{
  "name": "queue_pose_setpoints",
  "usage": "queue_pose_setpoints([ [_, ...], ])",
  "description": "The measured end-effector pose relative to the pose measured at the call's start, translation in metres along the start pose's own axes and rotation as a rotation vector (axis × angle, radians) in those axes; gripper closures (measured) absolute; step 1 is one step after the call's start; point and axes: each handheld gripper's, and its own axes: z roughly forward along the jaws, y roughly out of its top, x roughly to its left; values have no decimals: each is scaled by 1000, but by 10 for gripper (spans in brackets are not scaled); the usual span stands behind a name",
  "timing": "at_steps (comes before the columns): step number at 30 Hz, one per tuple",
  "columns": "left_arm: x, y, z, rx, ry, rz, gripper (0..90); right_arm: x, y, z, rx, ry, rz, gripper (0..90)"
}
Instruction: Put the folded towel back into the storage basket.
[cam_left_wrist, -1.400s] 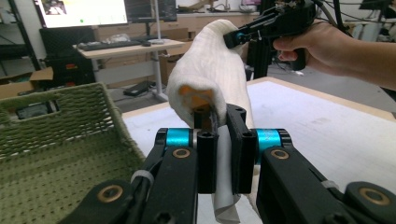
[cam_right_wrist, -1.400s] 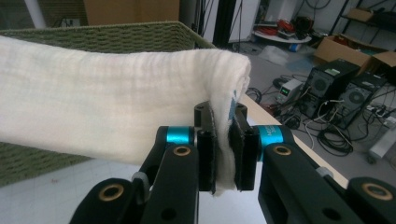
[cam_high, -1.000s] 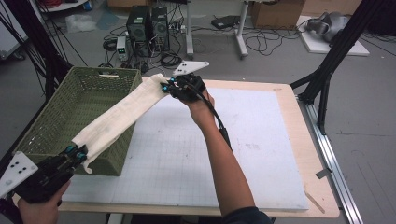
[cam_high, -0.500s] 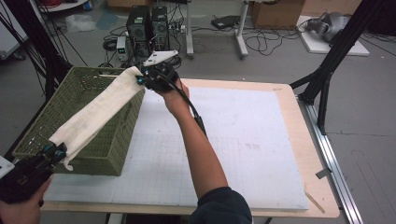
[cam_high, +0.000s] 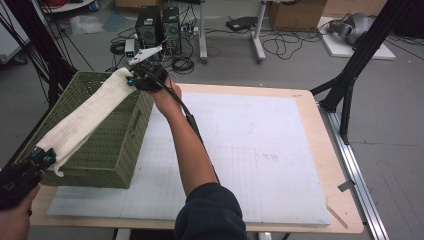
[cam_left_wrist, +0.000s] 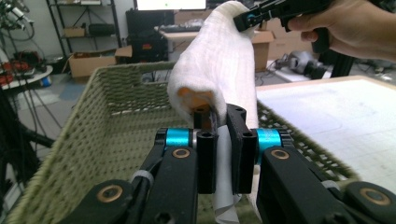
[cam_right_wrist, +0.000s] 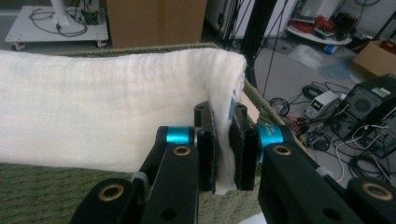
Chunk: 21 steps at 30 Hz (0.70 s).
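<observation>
- White, soft ribbed cloth (cam_high: 87, 117) is stretching as a long folded band over the green woven basket (cam_high: 112, 150), above its open top.
- Left gripper (cam_high: 42, 159) is pinching the cloth's near end, fingers closed tight on it.
- Right gripper (cam_high: 134, 80) is clamping the far end above the basket's far rim.
- Pale gridded tabletop (cam_high: 260, 150) is lying bare to the basket's right.

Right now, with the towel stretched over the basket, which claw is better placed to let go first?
Probably right. The right claw holds the towel end over the basket's far rim; the left claw hangs at the near outside corner.
</observation>
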Motion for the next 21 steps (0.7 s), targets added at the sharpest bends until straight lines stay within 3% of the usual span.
queue_pose_setpoints([
  [6,16,-1,5,35,23,-12,829,3,4,19,19,-16,10,826],
  [12,24,-1,6,41,44,-19,829,6,6,31,24,-27,16,826],
  [15,27,-2,10,68,54,-20,813,7,6,34,26,-32,18,819],
  [16,29,-2,12,85,67,-16,777,7,6,35,26,-38,18,782],
  [17,29,-2,13,87,115,-11,649,8,6,37,29,-56,27,711],
  [18,29,-2,12,79,144,-11,467,7,5,38,30,-58,48,643],
  [19,29,-1,10,60,158,-21,383,7,4,38,36,-62,55,610],
  [21,28,2,5,30,156,-20,363,6,4,36,49,-56,60,574],
])
